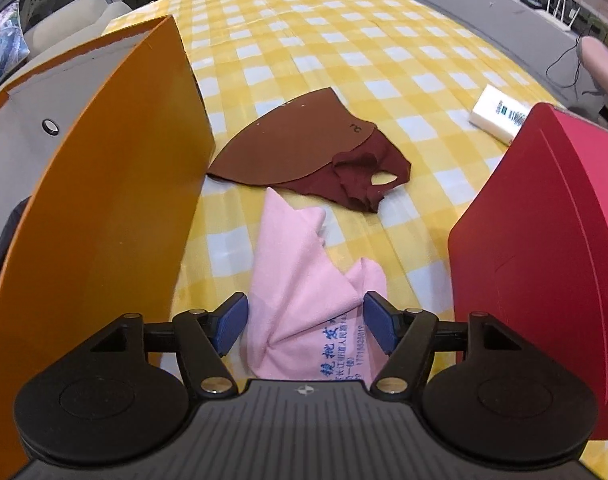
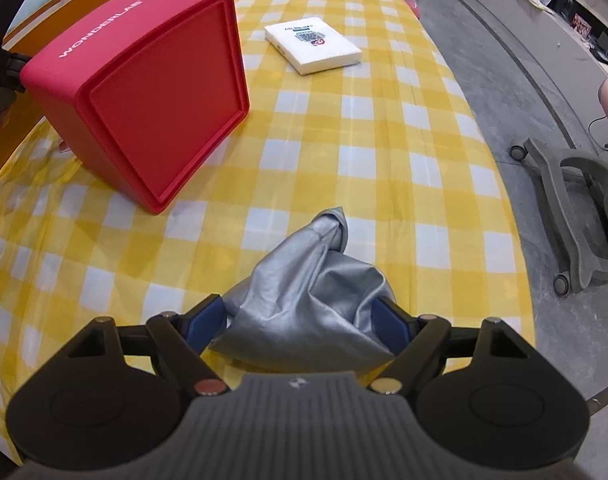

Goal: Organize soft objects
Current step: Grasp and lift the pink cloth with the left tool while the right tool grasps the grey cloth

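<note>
A crumpled pink cloth [image 1: 299, 280] with blue print lies on the yellow checked tablecloth [image 1: 344, 40]. My left gripper [image 1: 306, 320] is low over it, open, its blue pads [image 1: 231, 320] flanking the cloth's near end. Beyond the pink cloth lies a dark red garment [image 1: 364, 176] partly under a flat brown piece [image 1: 287, 140]. In the right wrist view a bunched silver-grey cloth [image 2: 304, 292] sits between the spread pads [image 2: 205, 324] of my right gripper [image 2: 299, 324], which is open. The cloth's folds hide part of the right pad.
An orange box [image 1: 115, 184] stands left of the pink cloth and a red box [image 1: 544, 240] right of it, marked WONDERLAB [image 2: 143, 92]. A white tissue pack [image 2: 312, 44] lies further back. The table edge and a grey chair base [image 2: 576, 220] are at the right.
</note>
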Demonstrator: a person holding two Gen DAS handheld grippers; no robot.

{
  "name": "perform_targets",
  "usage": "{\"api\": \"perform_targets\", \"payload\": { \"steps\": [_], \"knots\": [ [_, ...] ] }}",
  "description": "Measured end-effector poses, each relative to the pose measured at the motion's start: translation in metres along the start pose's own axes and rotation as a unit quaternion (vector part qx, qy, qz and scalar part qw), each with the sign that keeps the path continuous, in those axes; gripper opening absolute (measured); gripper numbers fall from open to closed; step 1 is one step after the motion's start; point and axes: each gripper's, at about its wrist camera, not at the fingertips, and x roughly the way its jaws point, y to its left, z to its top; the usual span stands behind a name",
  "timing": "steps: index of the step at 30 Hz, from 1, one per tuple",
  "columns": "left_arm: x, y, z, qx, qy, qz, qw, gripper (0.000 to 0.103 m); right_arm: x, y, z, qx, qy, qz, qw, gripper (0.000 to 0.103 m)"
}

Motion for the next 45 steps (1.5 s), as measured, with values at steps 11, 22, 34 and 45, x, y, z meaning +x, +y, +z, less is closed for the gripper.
{"api": "perform_targets", "payload": {
  "steps": [11,22,34,45],
  "knots": [
    [-0.003,-0.004,0.000,0.008,0.008,-0.015,0.9998,0.030,0.003,0.005,0.000,-0.029,0.001,-0.008,1.000,0.058],
    [-0.012,0.002,-0.001,0.004,0.017,-0.017,0.9997,0.006,-0.004,0.002,0.007,-0.040,-0.004,-0.010,0.999,0.002],
    [-0.080,0.006,0.001,0.008,-0.037,-0.011,0.9992,0.006,-0.032,0.018,0.030,-0.063,-0.034,-0.001,0.997,0.002],
    [-0.143,0.011,-0.007,-0.005,-0.084,0.001,0.9965,0.006,-0.063,0.051,0.036,-0.113,-0.038,0.006,0.993,0.001]
  ]
}}
